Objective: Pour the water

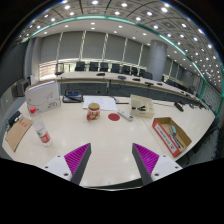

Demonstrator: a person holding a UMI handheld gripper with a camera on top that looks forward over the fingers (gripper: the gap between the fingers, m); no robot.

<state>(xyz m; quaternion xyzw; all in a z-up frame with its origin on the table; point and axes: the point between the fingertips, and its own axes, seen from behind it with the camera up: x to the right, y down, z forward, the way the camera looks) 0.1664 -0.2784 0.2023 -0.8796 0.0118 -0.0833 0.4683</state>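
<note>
Step in hand: approach — nothing yet picked up, so by my judgement the pour has not begun.
Gripper [112, 160]: fingers spread wide with bare table between them; nothing held.
Pads [77, 156]: magenta, one on each finger's inner face, both free of contact.
Table [110, 135]: pale top, carrying everything listed below.
Bottle [42, 133]: small and clear with a red cap, upright, ahead and to the left of the fingers; likely the water source, though its fill level cannot be made out.
Cup [94, 111]: small vessel well beyond the fingers near the table's middle; contents too small to tell.
Red disc [114, 117]: flat, just right of the cup — possibly a lid or coaster.
Cardboard box [170, 136]: open, right of the fingers; holds something orange or red, not identifiable.
White box [43, 97]: upright, at the far left.
Next move: swing left, close on the bottle's body, and keep it upright while carrying it toward the cup.
</note>
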